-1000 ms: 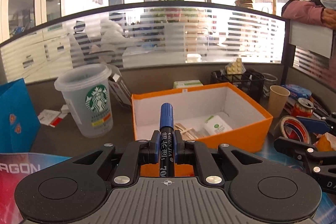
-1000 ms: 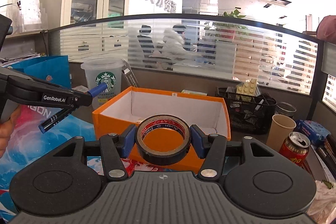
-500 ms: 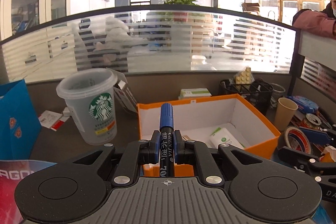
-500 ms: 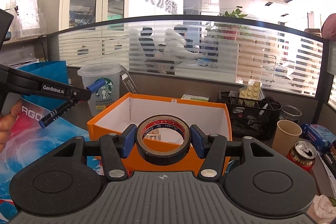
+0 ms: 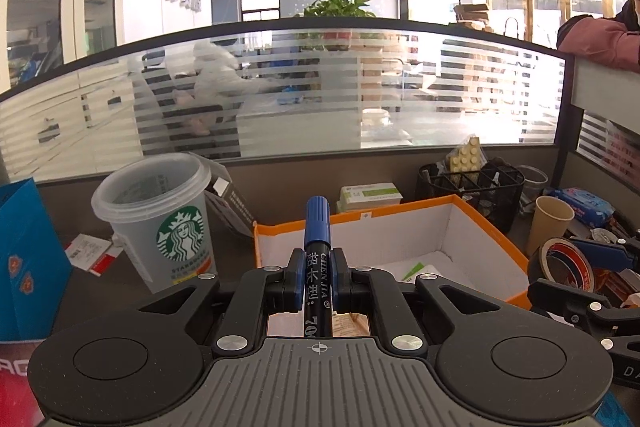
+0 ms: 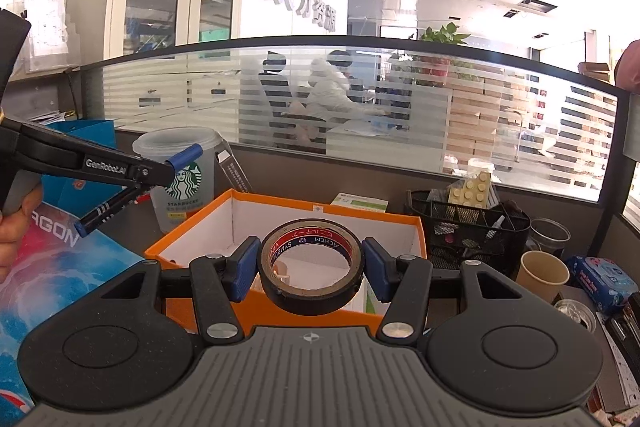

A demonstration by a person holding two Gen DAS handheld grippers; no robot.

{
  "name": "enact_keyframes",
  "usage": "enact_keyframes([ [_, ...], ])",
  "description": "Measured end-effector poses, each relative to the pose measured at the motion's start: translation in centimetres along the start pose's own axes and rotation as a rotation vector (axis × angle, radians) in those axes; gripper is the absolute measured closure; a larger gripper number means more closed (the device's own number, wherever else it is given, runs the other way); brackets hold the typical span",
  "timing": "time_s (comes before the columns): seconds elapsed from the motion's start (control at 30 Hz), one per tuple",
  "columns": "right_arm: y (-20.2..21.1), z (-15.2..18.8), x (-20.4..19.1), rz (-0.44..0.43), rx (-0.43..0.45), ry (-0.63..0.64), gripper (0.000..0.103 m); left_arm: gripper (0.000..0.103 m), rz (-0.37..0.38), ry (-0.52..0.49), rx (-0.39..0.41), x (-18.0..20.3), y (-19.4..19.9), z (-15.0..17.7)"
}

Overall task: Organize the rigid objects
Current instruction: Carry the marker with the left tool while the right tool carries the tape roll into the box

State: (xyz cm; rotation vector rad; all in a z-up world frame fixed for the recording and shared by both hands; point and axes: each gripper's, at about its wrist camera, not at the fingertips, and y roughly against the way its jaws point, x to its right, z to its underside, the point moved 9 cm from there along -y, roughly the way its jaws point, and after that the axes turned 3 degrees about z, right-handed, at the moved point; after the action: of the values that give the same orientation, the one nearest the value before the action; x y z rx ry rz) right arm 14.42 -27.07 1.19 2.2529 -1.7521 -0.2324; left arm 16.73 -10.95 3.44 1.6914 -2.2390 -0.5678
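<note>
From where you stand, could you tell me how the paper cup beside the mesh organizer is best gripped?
I would take the paper cup across its upper wall just below the rim, coming from the front. It stands upright and open, tapering downward, so fingers either side of the wider top should hold. The mesh organizer crowds its left.

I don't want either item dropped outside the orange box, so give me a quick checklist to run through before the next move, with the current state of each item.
1. Left gripper clamped on the marker: ok, pads press both sides of the barrel.
2. Right gripper clamped on the tape roll: ok, both pads touch its rim.
3. Orange box open with room inside: ok, no lid; white floor visible beside a small packet.
4. Tape roll over the box opening: cannot tell; it sits at the near wall.
5. Marker over the box opening: cannot tell.
6. Starbucks cup out of the path: ok, it stands left of the box.
</note>
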Motion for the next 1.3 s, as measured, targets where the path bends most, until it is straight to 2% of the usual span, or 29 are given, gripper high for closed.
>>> enact_keyframes([
  [0.53, -6.3, -1.3, 0.5, -0.034, -0.059, -0.011, 0.051, 0.092, -0.015, -0.015, -0.099, -0.5, -7.6, 1.0],
  [0.73, -9.5, -0.5, 1.2, -0.053, -0.139, -0.023, 0.051, 0.092, -0.023, -0.032, -0.153, -0.7, -10.2, 1.5],
  [0.93, -11.6, 0.1, 1.1, -0.039, -0.22, 0.048, 0.051, 0.092, -0.033, -0.082, -0.22, -1.0, -12.1, 2.6],
  [1.13, -13.2, 0.3, 1.5, -0.015, -0.292, 0.086, 0.051, 0.092, -0.004, -0.07, -0.279, -1.1, -13.7, 3.2],
  [1.3, -13.4, 0.6, 1.3, -0.013, -0.319, 0.103, 0.051, 0.092, 0.022, -0.042, -0.307, -1.4, -14.0, 3.3],
])
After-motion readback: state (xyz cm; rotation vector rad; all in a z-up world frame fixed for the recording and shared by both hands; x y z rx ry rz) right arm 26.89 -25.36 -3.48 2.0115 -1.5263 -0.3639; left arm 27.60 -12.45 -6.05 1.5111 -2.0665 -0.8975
